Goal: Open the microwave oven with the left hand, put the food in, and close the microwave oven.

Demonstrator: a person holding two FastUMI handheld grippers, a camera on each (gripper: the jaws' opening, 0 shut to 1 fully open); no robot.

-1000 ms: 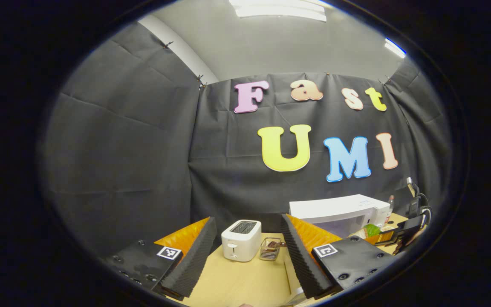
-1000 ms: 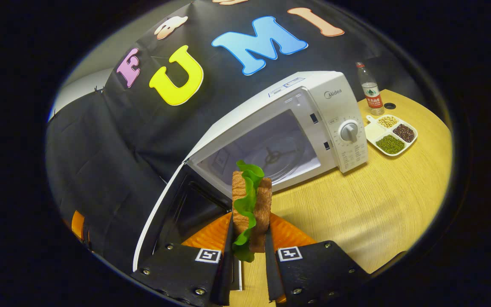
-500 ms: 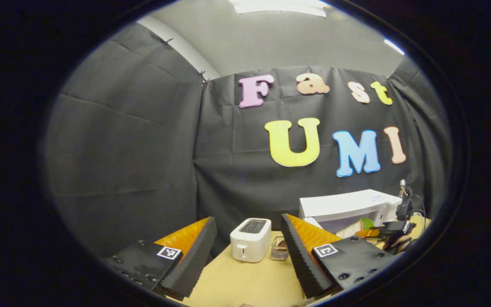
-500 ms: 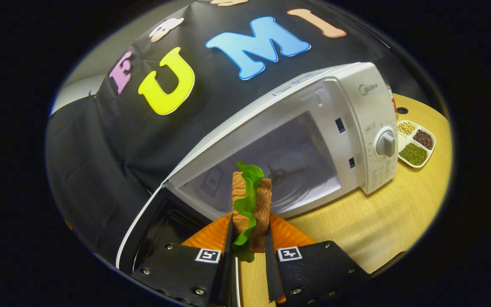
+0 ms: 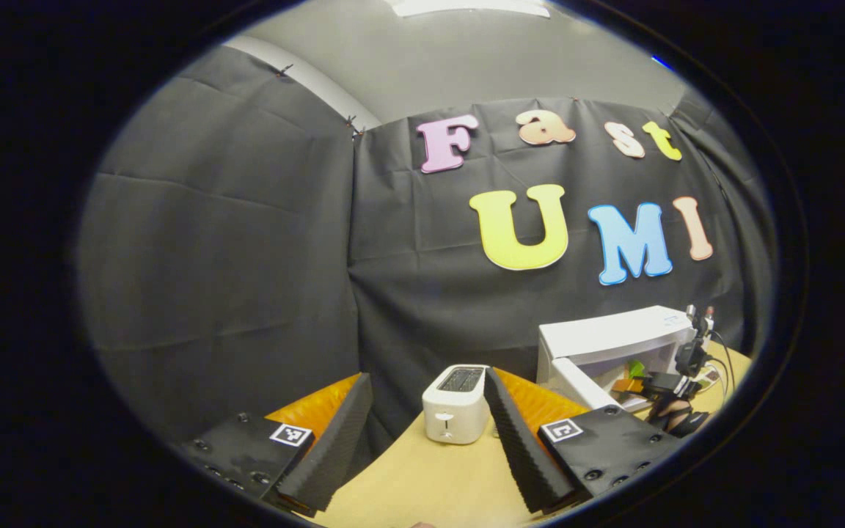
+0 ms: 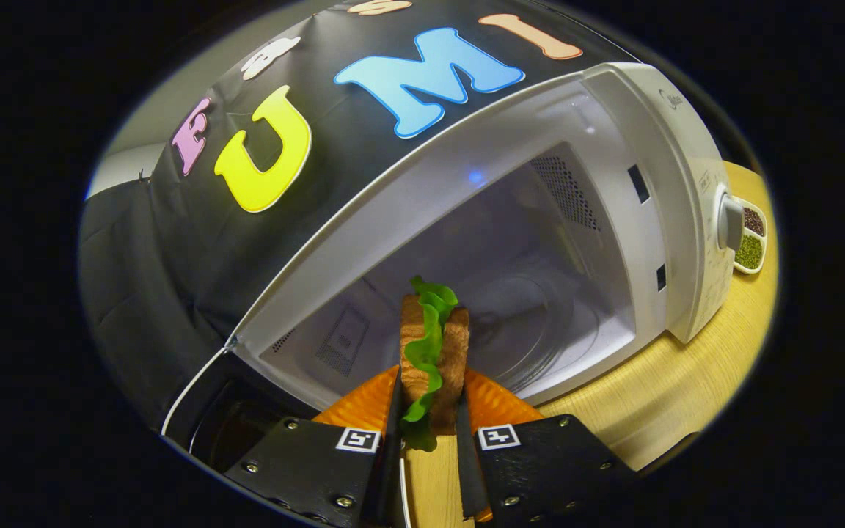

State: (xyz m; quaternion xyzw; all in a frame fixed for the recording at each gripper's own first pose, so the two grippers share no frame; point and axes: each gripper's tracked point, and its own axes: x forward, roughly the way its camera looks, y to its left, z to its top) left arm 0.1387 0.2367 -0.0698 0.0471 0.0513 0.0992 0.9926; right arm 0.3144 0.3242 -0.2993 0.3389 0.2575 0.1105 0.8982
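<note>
At the open microwave oven (image 6: 613, 183) mouth, my right gripper (image 6: 428, 411) clamps the lettuce sandwich (image 6: 433, 345) upright. Beside the toaster (image 5: 455, 403), my left gripper (image 5: 430, 433) is spread wide, holding nothing.

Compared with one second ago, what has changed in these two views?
The right claw, shut on the sandwich, has moved forward to the mouth of the microwave, which now looms larger. The left claw has swung left, so the toaster now sits nearer its right finger. Unchanged: the microwave door open, left claw open and empty.
</note>
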